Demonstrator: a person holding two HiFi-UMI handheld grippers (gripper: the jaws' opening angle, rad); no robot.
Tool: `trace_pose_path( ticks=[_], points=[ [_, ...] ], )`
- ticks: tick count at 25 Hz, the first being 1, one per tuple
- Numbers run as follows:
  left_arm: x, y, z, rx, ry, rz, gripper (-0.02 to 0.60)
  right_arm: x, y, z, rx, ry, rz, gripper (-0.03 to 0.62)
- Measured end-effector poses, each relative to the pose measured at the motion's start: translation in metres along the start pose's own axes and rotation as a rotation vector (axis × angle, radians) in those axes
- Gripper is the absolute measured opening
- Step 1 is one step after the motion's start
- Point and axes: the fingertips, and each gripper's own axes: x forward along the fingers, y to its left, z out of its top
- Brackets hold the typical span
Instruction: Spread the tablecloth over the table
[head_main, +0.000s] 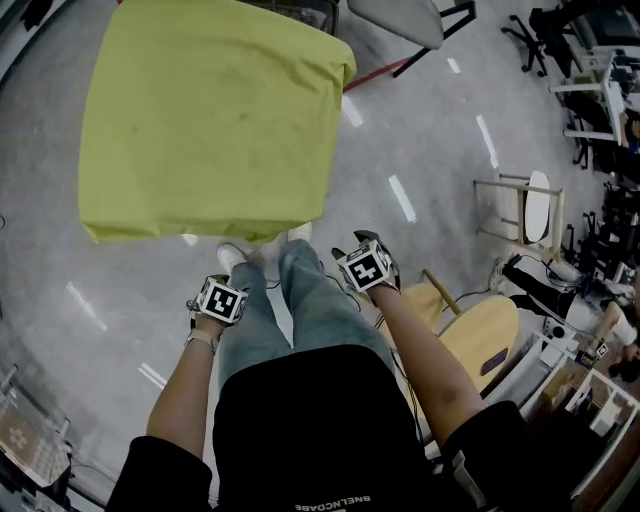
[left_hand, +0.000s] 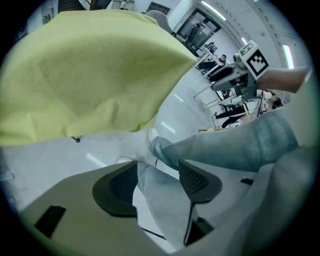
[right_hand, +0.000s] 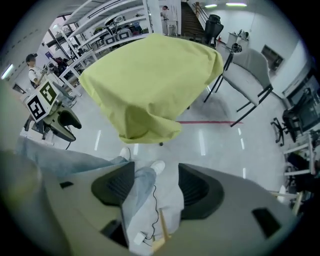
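Observation:
A yellow-green tablecloth (head_main: 210, 115) lies draped over the table, its edges hanging down on the near and right sides. Both grippers are held back from it, above the person's jeans-clad legs. In the head view the left gripper (head_main: 220, 300) is near the left knee and the right gripper (head_main: 365, 262) is by the right leg. The left gripper (left_hand: 157, 185) stands open with only leg and floor behind its pads, the tablecloth (left_hand: 90, 75) above it. The right gripper (right_hand: 156, 187) is open too and holds nothing, with the tablecloth (right_hand: 150, 80) ahead of it.
A grey chair (right_hand: 250, 65) stands behind the table to the right, by a red floor line (right_hand: 210, 121). At the person's right are a round wooden tabletop (head_main: 480, 335) and a pale wooden stool (head_main: 525, 205). Shelving and a person (right_hand: 32, 67) are at the far left.

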Motion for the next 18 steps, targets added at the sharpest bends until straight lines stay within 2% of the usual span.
trace_pose_path(
  ticks=[8, 15, 18],
  points=[
    [-0.039, 0.042, 0.006, -0.043, -0.120, 0.049, 0.256, -0.014, 0.001, 0.065, 0.006, -0.105, -0.064, 0.264],
    [-0.096, 0.063, 0.047, 0.001, -0.275, 0.099, 0.256, -0.026, 0.005, 0.124, -0.034, -0.190, -0.127, 0.264],
    [-0.123, 0.070, 0.055, 0.015, -0.330, 0.119, 0.256, -0.029, 0.005, 0.142, -0.017, -0.211, -0.147, 0.264]
  ],
)
